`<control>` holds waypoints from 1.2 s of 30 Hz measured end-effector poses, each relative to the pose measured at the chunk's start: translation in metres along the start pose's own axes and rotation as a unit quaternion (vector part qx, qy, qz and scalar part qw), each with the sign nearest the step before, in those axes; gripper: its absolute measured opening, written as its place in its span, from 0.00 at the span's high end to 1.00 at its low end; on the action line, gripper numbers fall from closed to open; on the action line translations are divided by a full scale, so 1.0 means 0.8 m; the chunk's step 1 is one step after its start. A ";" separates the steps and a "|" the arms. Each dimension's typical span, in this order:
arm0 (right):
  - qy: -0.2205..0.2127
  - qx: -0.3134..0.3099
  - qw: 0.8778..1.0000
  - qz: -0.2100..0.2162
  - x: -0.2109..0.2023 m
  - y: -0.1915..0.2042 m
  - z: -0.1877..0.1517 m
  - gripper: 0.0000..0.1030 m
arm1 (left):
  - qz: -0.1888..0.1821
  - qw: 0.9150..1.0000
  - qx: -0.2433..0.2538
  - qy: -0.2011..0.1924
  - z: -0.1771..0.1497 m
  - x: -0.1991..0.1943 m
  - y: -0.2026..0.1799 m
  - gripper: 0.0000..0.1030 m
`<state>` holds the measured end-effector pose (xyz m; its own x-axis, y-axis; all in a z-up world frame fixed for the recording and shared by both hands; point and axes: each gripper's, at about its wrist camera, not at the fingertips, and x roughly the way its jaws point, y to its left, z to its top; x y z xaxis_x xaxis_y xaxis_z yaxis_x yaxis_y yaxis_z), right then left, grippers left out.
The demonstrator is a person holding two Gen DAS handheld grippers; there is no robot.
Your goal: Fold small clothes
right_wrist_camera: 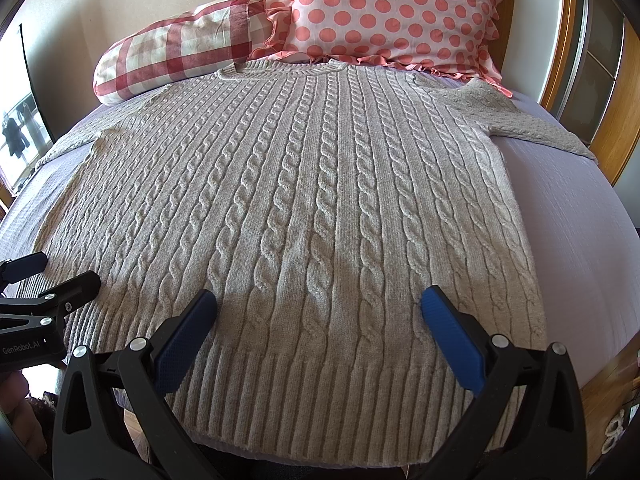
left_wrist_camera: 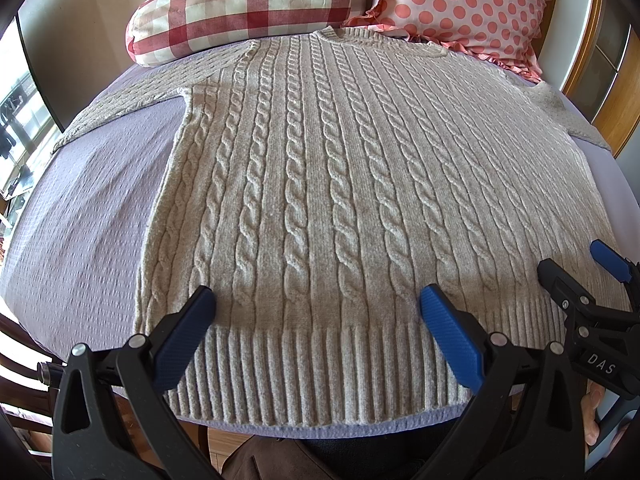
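A beige cable-knit sweater lies flat and spread out on a lavender bed cover, collar far, ribbed hem near; it also shows in the right wrist view. Both sleeves stretch out to the sides. My left gripper is open and empty, its blue pads just above the hem on the left half. My right gripper is open and empty above the hem on the right half. The right gripper also shows in the left wrist view, and the left gripper shows at the left of the right wrist view.
A red-and-white checked bolster pillow and a pink polka-dot pillow lie at the head of the bed, touching the collar. The lavender bed cover shows on both sides. A wooden frame stands at the right.
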<state>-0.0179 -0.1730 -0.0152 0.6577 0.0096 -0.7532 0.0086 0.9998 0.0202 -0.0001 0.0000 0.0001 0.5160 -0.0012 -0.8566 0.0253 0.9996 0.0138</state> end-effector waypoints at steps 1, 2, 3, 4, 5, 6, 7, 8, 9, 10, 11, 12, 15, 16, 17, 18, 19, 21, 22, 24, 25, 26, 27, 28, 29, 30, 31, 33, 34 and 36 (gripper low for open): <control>0.000 0.000 1.000 0.000 0.000 0.000 0.000 0.01 | 0.000 1.000 0.000 0.000 0.000 0.000 0.000 0.02; 0.000 0.000 1.000 0.000 0.000 0.000 0.000 0.01 | 0.000 1.000 0.000 0.000 0.000 0.000 0.000 0.02; 0.000 0.000 1.000 0.000 0.000 0.000 0.000 0.01 | 0.000 1.000 0.000 0.000 0.000 0.000 0.000 0.02; 0.000 0.000 1.000 0.000 0.000 0.000 0.000 0.01 | 0.000 1.000 0.000 0.000 0.000 0.000 0.000 0.02; -0.002 -0.001 1.000 0.000 -0.001 0.001 0.000 0.01 | 0.000 1.000 0.000 0.000 0.000 0.000 0.000 0.02; -0.006 -0.002 1.000 0.001 -0.001 0.000 -0.001 0.01 | 0.000 1.000 0.000 -0.001 0.000 0.000 0.000 0.02; -0.014 -0.005 1.000 0.005 -0.001 -0.001 -0.001 0.01 | 0.000 1.000 0.000 -0.001 0.000 0.000 0.000 0.02; -0.020 -0.013 1.000 0.015 -0.001 -0.004 0.000 0.01 | 0.000 1.000 -0.001 -0.003 0.000 0.000 0.000 0.02; -0.022 -0.013 0.999 0.025 -0.002 -0.011 0.003 0.01 | 0.000 1.000 0.000 -0.005 -0.001 -0.001 0.000 0.02; -0.026 -0.003 0.999 0.033 -0.009 -0.024 0.007 0.01 | 0.000 1.000 0.001 -0.008 -0.001 -0.001 0.000 0.02; -0.038 0.015 0.999 0.031 -0.014 -0.043 0.010 0.01 | 0.000 1.000 0.004 -0.010 0.000 -0.003 0.001 0.02; -0.059 0.045 0.997 0.034 -0.023 -0.077 0.025 0.01 | -0.002 1.000 0.005 -0.010 0.000 -0.003 0.001 0.02; -0.095 0.154 0.983 0.018 -0.039 -0.186 0.072 0.01 | -0.034 0.999 0.012 -0.018 0.009 -0.006 0.008 0.02; -0.102 0.191 0.976 0.011 -0.038 -0.225 0.087 0.01 | -0.052 0.998 0.011 -0.026 0.013 -0.008 0.011 0.02; -0.104 0.230 0.968 0.001 -0.034 -0.267 0.103 0.01 | -0.073 0.997 0.007 -0.038 0.023 -0.010 0.012 0.02; -0.102 0.265 0.959 -0.014 -0.027 -0.306 0.118 0.01 | -0.084 0.995 0.003 -0.052 0.030 -0.012 0.012 0.02; -0.099 0.298 0.949 -0.029 -0.017 -0.345 0.133 0.01 | -0.092 0.993 -0.002 -0.069 0.039 -0.016 0.015 0.02; -0.091 0.343 0.933 -0.058 0.005 -0.405 0.156 0.10 | -0.089 0.991 -0.007 -0.100 0.056 -0.021 0.019 0.02; -0.086 0.364 0.925 -0.068 0.018 -0.434 0.166 0.23 | -0.083 0.990 -0.010 -0.112 0.066 -0.024 0.021 0.02; -0.077 0.412 0.905 -0.071 0.045 -0.487 0.181 0.39 | -0.073 0.988 -0.013 -0.135 0.086 -0.028 0.025 0.02; -0.078 0.439 0.892 -0.069 0.055 -0.513 0.184 0.46 | -0.067 0.987 -0.015 -0.145 0.095 -0.029 0.027 0.02; -0.079 0.462 0.881 -0.070 0.066 -0.534 0.185 0.52 | -0.060 0.986 -0.019 -0.154 0.105 -0.030 0.031 0.02; -0.080 0.480 0.870 -0.073 0.077 -0.552 0.184 0.54 | -0.054 0.985 -0.024 -0.160 0.114 -0.029 0.037 0.02; -0.078 0.495 0.862 -0.079 0.090 -0.568 0.184 0.61 | -0.050 0.985 -0.029 -0.164 0.120 -0.028 0.043 0.02; -0.073 0.509 0.853 -0.085 0.102 -0.580 0.182 0.61 | -0.046 0.984 -0.037 -0.167 0.128 -0.026 0.050 0.02; -0.070 0.522 0.846 -0.085 0.113 -0.589 0.180 0.61 | -0.042 0.984 -0.046 -0.170 0.131 -0.025 0.059 0.02; -0.065 0.531 0.841 -0.084 0.124 -0.597 0.179 0.61 | -0.035 0.983 -0.056 -0.172 0.136 -0.022 0.066 0.02; -0.062 0.539 0.835 -0.091 0.137 -0.606 0.177 0.61 | -0.025 0.982 -0.072 -0.175 0.140 -0.018 0.081 0.02; -0.067 0.534 0.836 -0.102 0.138 -0.606 0.179 0.63 | -0.023 0.981 -0.079 -0.175 0.140 -0.015 0.087 0.02; -0.066 0.517 0.846 -0.108 0.149 -0.604 0.186 0.72 | -0.017 0.981 -0.093 -0.170 0.145 -0.009 0.099 0.02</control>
<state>0.1685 -0.6581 -0.0171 0.6353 -0.2418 -0.7335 0.7489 0.4247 0.5086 0.0971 0.0762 0.0673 0.7747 -0.0129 -0.6322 -0.0921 0.9868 -0.1329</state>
